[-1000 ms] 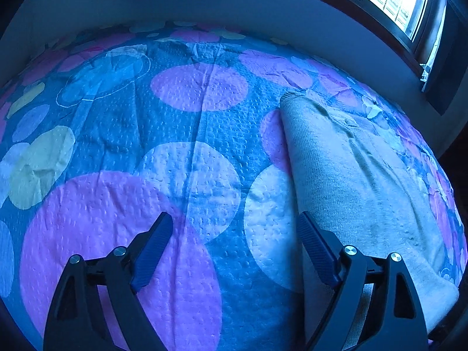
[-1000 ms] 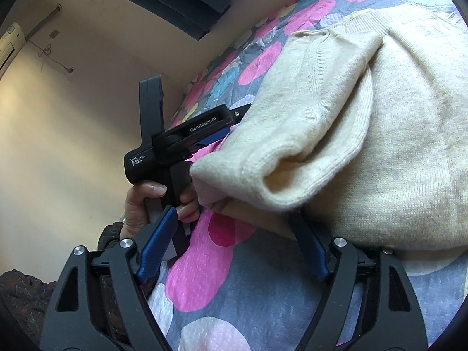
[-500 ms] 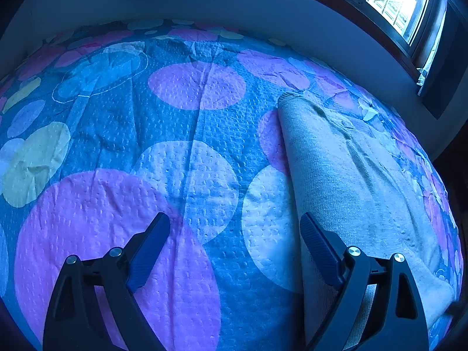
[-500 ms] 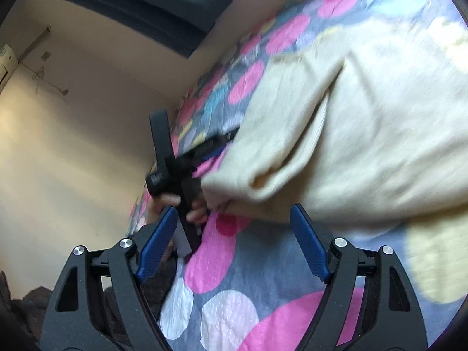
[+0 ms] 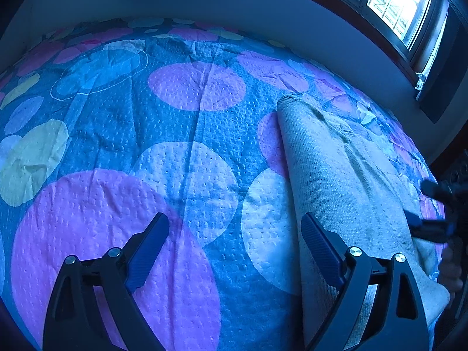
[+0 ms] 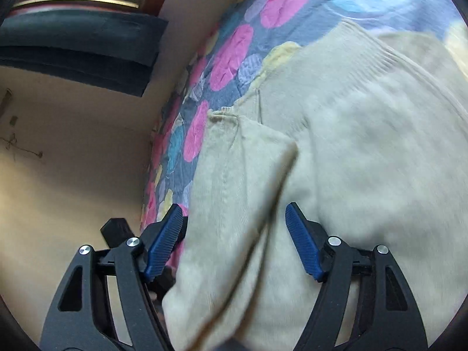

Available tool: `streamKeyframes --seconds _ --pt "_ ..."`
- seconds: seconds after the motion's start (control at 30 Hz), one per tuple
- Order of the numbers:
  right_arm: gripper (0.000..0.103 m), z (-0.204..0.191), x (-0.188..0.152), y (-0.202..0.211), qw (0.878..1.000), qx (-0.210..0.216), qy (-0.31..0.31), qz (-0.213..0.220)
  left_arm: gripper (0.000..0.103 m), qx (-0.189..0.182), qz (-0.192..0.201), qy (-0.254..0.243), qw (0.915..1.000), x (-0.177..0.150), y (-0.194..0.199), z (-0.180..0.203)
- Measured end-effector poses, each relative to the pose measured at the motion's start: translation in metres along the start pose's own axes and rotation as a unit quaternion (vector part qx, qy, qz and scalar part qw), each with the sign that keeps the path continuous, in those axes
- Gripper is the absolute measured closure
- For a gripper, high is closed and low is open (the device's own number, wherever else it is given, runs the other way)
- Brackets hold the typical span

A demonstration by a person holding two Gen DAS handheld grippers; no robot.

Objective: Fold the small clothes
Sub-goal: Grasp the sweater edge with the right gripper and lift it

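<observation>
Your left gripper point(image 5: 234, 251) hangs over the spotted bedcover point(image 5: 175, 134), fingers wide, nothing between them; its right pad point(image 5: 320, 250) lies against the folded edge of the sweater point(image 5: 336, 181) without pinching it; this hand has not shifted over the last second.

The sweater lies at three to five o'clock in the left view, one long folded edge running up toward the wall; a dark shape at four o'clock, on the frame's edge, is likely your other tool coming in.

Your right gripper point(image 6: 234, 241) has swung across; a second ago it looked at the bedcover and the left tool from beside the cloth, and now it sits over the cream knit itself, blurred with motion; its fingers are fairly wide and closing; the folded sleeve layer point(image 6: 234, 175) lies between them, pads not yet pressing.

Judgement: first fold is laid; you are lining up the next pinch; close only once the whole folded edge lies between the pads, or the top layer may slide off alone.
</observation>
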State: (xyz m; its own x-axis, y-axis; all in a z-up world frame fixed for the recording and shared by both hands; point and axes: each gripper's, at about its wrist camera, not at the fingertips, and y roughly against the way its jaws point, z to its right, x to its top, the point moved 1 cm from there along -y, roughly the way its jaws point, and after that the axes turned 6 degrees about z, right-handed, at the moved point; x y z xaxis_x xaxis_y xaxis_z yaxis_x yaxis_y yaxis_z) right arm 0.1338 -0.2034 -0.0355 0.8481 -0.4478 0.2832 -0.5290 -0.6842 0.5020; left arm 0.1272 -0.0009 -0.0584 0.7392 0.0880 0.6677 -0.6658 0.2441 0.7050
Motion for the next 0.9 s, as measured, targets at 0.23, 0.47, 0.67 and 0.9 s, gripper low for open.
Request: streamKeyframes --seconds 0.23,0.47,0.67,0.9 --pt "0.03 -0.01 0.028 -0.037 1.0 -0.016 0.015 -0.01 0.012 0.001 -0.001 -0.002 1.0 0.001 -0.001 0.0" --pt "0.065 -0.009 0.044 -0.067 0.999 -0.031 0.024 -0.023 0.012 0.003 -0.001 -0.005 1.0 0.002 -0.002 0.0" --pt "0.096 -0.016 0.052 -0.071 0.997 -0.05 0.052 -0.012 0.012 -0.001 0.002 -0.002 1.0 0.003 -0.001 0.0" --pt "0.097 -0.051 0.079 -0.009 0.989 -0.071 0.123 0.039 0.012 -0.003 0.003 0.0 1.0 0.001 -0.001 -0.002"
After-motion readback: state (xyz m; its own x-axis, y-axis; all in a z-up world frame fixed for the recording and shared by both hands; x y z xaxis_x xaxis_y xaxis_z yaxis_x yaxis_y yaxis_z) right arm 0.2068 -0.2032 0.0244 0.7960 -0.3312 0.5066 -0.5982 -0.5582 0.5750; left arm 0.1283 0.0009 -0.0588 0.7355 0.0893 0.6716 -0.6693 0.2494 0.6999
